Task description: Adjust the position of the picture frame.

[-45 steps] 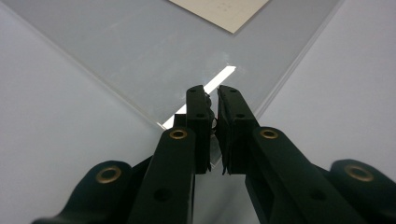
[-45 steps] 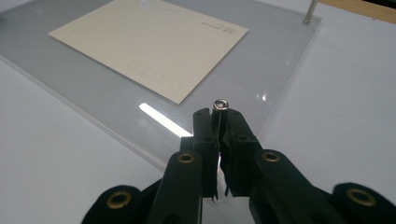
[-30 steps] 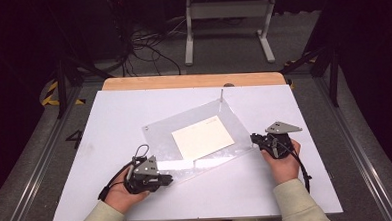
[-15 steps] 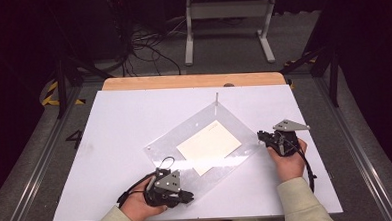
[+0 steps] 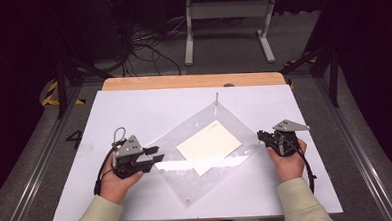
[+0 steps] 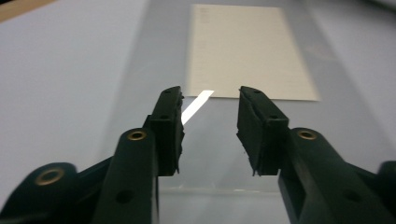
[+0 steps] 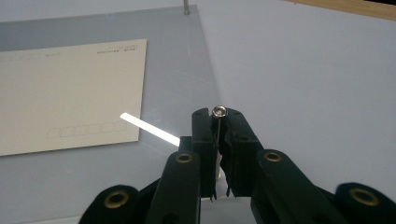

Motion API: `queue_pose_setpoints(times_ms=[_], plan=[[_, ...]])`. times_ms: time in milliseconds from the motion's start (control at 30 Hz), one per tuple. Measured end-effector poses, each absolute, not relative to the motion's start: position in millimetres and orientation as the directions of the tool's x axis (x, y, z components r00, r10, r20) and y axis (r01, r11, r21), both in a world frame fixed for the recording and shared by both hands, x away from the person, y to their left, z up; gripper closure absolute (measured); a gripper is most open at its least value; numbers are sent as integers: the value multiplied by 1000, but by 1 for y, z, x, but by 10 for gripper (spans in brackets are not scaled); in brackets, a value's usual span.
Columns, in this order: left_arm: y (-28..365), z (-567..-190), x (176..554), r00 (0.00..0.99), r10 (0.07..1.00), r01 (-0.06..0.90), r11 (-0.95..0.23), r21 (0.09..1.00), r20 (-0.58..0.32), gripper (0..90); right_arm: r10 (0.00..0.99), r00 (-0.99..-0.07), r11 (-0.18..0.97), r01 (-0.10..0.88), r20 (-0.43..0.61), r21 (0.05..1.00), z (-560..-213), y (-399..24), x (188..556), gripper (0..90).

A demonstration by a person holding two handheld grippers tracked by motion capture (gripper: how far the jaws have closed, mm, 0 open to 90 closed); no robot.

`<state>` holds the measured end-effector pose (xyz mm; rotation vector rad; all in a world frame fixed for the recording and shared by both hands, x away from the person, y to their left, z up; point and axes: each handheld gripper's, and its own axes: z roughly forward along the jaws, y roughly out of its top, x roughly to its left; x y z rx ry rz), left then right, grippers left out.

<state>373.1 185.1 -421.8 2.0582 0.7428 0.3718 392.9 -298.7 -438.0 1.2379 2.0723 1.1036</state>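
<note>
Acrylic sheet (image 5: 206, 155) lies turned like a diamond at the centre of the high view, flat on the white board (image 5: 149, 107), with a cream card (image 5: 209, 146) under or on its middle and a bright glare strip across its lower half. A thin pin (image 5: 216, 98) stands at its top corner, and a small screw head (image 5: 187, 201) shows near its bottom corner. At the sheet's right corner your right gripper (image 5: 261, 135) has its jaws together on an upright screw (image 7: 219, 112), whose round head sits just above the pads in the right gripper view. Your left gripper (image 5: 157, 156) is at the sheet's left corner; its jaws have just been opening and now stand apart, and in the left gripper view you see the sheet's near edge and the card (image 6: 245, 51) beyond the gap, with nothing pressed between the pads. Both your hands rest at the lower part of the high view, sleeves coming in from the bottom edge.
</note>
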Motion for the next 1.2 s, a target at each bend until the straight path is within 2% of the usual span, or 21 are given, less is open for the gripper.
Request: queue_pose_setpoints(times_ms=[100,200,333,500,567,667,733,800,833,967,1200], plan=[[195,-427,386,720,693,418,-382,824,-44,564,881,-473,262,493,3,830,-438,-299,393,832],[195,-437,399,687,724,460,-378,803,-53,597,881,-473,263,491,0,830,-439,-299,393,832],[195,-446,408,666,744,496,-382,780,-59,640,880,-475,263,490,2,831,-439,-299,393,831],[193,-458,415,661,748,528,-408,745,-58,646,879,-476,261,489,4,832,-439,-300,393,831],[193,-459,416,658,752,533,-425,732,-43,690,880,-476,262,489,3,832,-439,-300,393,832],[194,-461,417,664,745,533,-408,742,-67,760,880,-475,261,489,3,832,-439,-300,392,832],[190,-461,415,676,736,510,-433,743,-35,832,881,-473,261,489,2,832,-439,-299,392,832],[185,-459,412,684,728,476,-489,731,41,838,882,-471,261,490,1,832,-439,-299,392,832],[185,-460,412,683,729,474,-489,732,45,839,882,-471,260,490,1,832,-439,-299,392,834],[189,-460,412,682,731,503,-448,739,-21,843,883,-469,272,488,-14,829,-437,-297,392,845],[192,-456,401,713,700,511,-487,708,-33,842,879,-475,304,475,-50,826,-416,-290,414,848]])
